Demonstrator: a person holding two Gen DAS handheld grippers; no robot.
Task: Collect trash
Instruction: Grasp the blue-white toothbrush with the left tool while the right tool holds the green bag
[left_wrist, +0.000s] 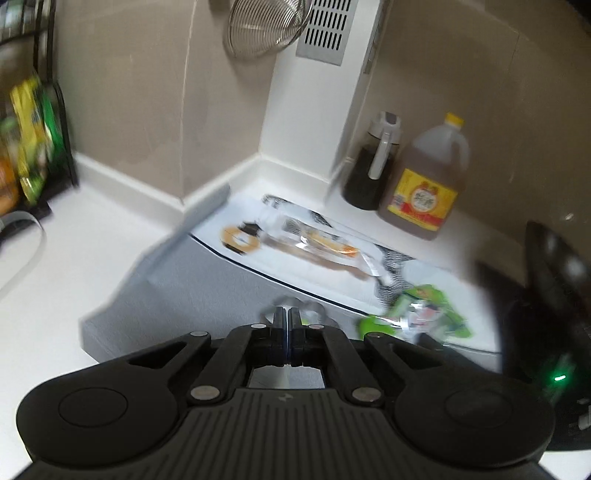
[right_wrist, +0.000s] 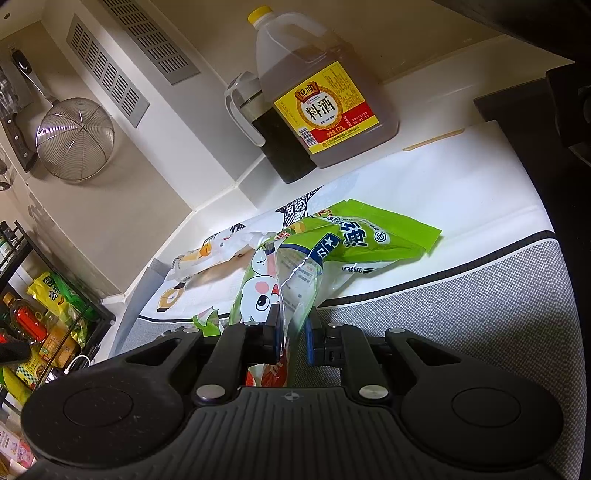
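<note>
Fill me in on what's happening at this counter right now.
A person is clearing trash off a kitchen counter with two handheld grippers. The right gripper is clamped on green wrappers bunched over a printed bag. The left gripper is shut with nothing clearly in it. A clear wrapper lies on the bag, not yet picked up. A cooking wine jug stands behind.
</note>
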